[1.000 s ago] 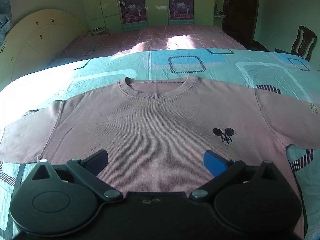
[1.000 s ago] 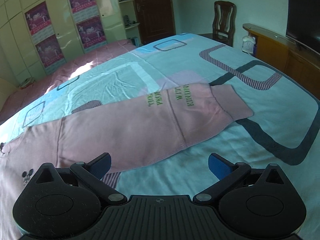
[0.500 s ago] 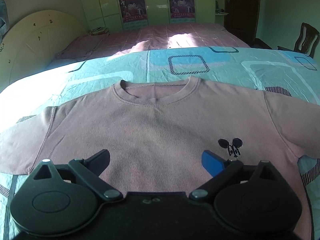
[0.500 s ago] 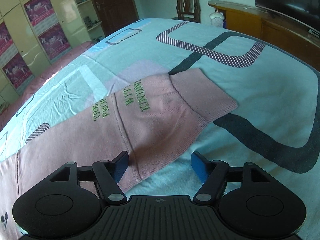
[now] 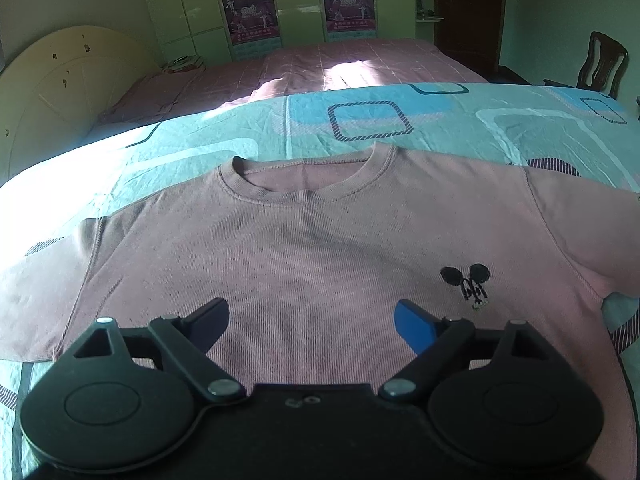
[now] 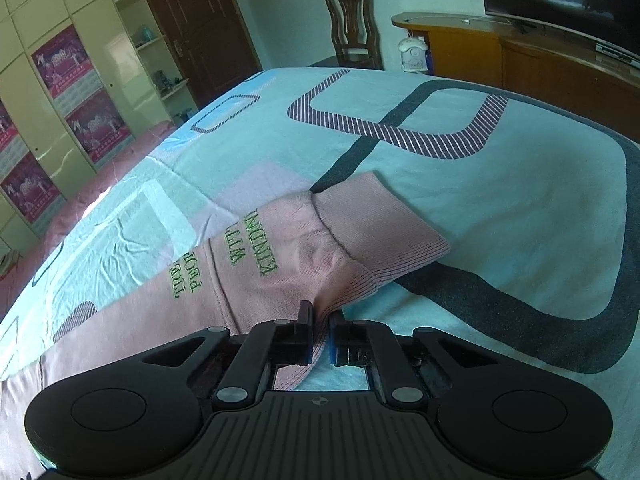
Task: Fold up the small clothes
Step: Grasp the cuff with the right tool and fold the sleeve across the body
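A pink long-sleeved sweatshirt [image 5: 320,248] lies flat, front up, on the bed, with a small black mouse emblem [image 5: 466,280] on its chest. My left gripper [image 5: 312,316] is open and empty, hovering over the lower chest. In the right wrist view the sweatshirt's right sleeve [image 6: 256,276] with green lettering and a ribbed cuff [image 6: 380,224] stretches across the sheet. My right gripper [image 6: 320,334] is shut on the sleeve's near edge, just before the cuff, and the fabric bunches up between the pads.
The bed has a turquoise patterned sheet [image 6: 500,208] and a pink cover [image 5: 340,64] beyond. A headboard [image 5: 60,92] stands at the left. A wooden chair [image 6: 352,24], a wooden TV cabinet [image 6: 520,60] and wardrobes [image 6: 80,80] stand around the bed.
My right gripper moved in on the sleeve near the cuff and closed on its edge. My left gripper shifted slightly forward over the chest and stayed open.
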### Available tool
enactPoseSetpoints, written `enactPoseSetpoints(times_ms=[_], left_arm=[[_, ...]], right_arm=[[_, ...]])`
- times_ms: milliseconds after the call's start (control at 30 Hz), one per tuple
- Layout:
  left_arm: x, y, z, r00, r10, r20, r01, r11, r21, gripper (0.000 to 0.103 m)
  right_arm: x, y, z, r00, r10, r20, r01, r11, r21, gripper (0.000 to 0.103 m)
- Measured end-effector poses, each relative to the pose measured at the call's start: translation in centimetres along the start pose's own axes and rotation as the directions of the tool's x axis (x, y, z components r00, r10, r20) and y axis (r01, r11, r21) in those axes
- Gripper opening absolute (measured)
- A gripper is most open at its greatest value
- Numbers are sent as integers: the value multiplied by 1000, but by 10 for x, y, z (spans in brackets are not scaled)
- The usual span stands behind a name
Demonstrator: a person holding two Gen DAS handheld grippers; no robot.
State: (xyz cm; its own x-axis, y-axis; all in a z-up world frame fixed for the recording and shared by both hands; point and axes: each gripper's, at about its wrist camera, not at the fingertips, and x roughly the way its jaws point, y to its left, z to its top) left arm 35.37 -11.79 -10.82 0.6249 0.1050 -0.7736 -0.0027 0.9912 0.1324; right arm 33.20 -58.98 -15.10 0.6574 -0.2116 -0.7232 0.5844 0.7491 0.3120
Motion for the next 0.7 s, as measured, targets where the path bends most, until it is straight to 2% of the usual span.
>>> enactPoseSetpoints(times_ms=[200, 367, 533, 633, 700], left_arm=[[-3, 16, -5, 1000, 16, -1, -16, 1000, -15, 88], [-4, 37, -6, 999, 30, 15, -30, 999, -35, 88], [-1, 66, -6, 999, 36, 25, -34, 995, -89, 88], [0, 85, -8, 999, 33, 39, -28, 995, -100, 88], [-1, 99, -11, 998, 26, 53, -20, 994, -111, 87]], right_arm=[[-15, 24, 1, 996, 34, 86, -27, 997, -78, 4], [-36, 66, -3, 983, 135, 128, -112, 979, -170, 3], [-66, 146, -30, 951, 288, 114, -237, 914, -328, 3], [-83, 200, -57, 919, 388, 70, -331, 855, -399, 3], [-89, 238, -80, 891, 455, 2, -407, 800, -441, 3]])
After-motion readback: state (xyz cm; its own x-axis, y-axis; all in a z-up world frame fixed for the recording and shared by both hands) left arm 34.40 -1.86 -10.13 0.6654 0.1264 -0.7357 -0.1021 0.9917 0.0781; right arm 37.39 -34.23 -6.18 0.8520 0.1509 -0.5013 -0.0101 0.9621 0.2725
